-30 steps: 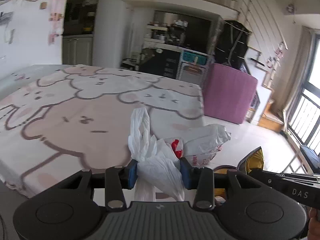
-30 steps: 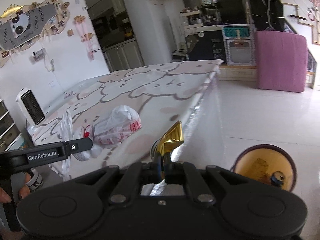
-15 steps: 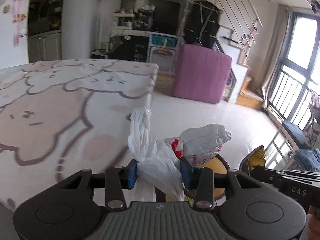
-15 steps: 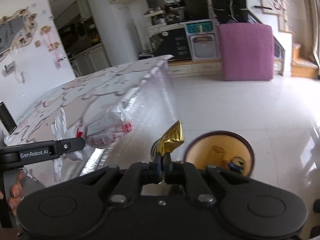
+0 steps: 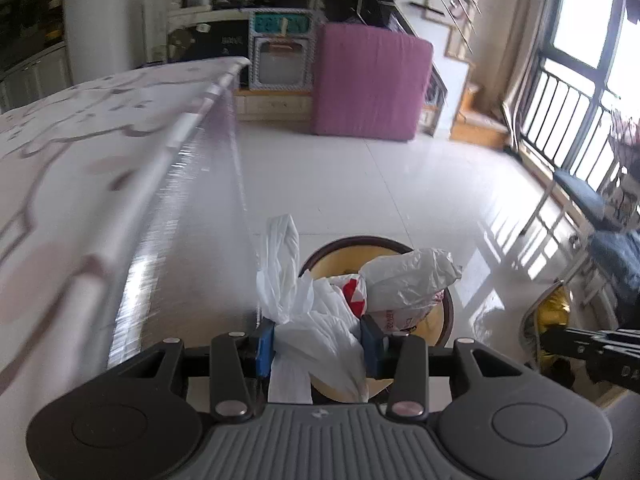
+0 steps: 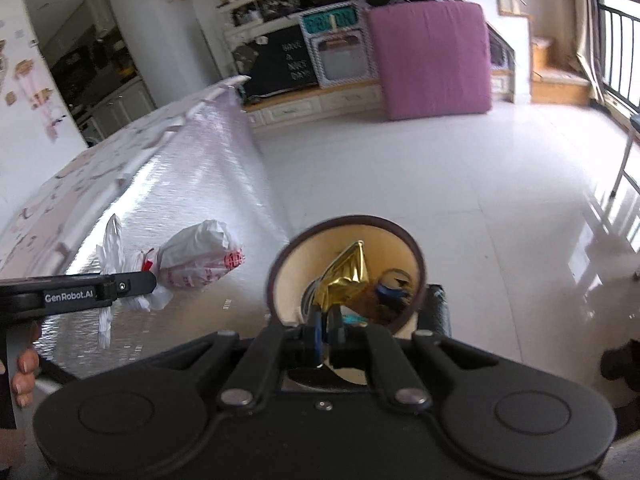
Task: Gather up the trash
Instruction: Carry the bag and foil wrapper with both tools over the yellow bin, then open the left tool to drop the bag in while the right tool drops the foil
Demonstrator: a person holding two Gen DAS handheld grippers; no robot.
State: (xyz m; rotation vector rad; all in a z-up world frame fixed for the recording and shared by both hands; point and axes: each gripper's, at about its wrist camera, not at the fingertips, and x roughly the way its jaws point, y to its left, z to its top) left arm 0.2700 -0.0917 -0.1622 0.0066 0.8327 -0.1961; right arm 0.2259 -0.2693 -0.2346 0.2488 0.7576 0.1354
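Observation:
My left gripper is shut on a white plastic bag with red print, held above the round waste bin on the floor. The bag and the left gripper also show at the left of the right wrist view. My right gripper is shut on a crumpled gold foil wrapper, held over the open bin, which has a dark rim, a yellow inside and a blue can in it. The wrapper also shows in the left wrist view.
The table with the cartoon cloth and its shiny silver side stands on the left. A purple block and a toy kitchen stand at the back. Window railings and chairs are at the right. White tiled floor lies between.
Both grippers have swung right, off the table, and now hang over the waste bin on the floor. Each still holds its item.

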